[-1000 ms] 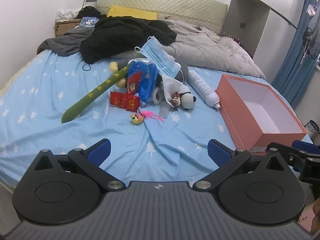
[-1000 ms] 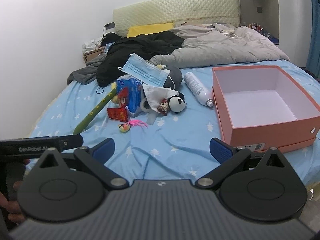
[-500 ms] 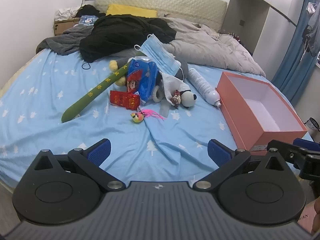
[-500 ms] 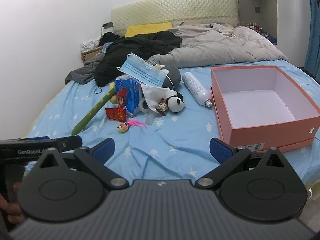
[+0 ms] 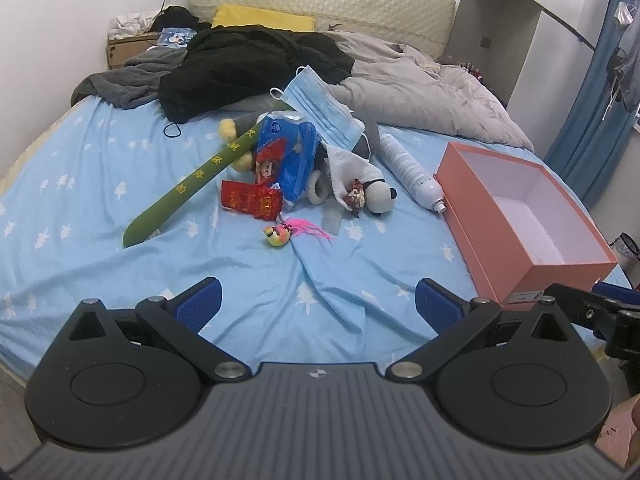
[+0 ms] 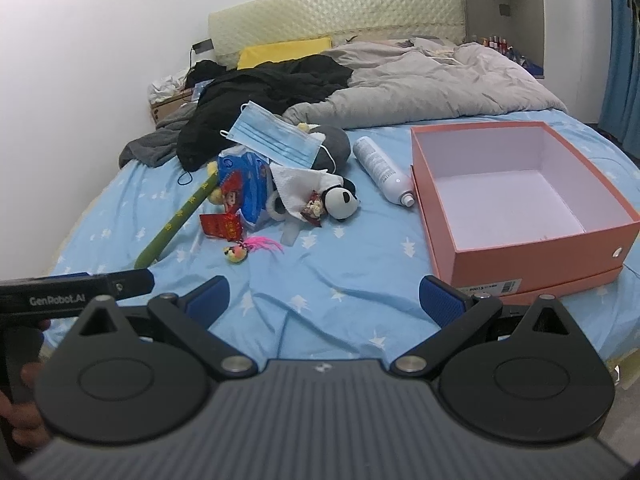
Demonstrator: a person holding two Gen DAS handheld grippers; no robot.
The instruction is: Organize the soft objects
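Both the left hand-held gripper [image 5: 316, 304] and right hand-held gripper [image 6: 323, 300] hover spread apart, holding nothing, at the frame's bottom. At centre, the face mask [image 6: 276, 140] lies loosely atop the heaped toys; grabbing the panda plush [image 6: 340, 202] could drag its neighbours or roll the spray bottle [image 6: 382, 170] against the box [image 6: 532, 256].

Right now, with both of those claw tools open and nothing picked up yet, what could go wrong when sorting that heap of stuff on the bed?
Possible trouble:

1. The face mask lies loosely on top of the heap, so grabbing beneath it may make it slide off.
2. The panda plush lies partly under a white tissue; the fingers could pinch both.
3. The spray bottle lies on its side beside the pink box and might roll if nudged.
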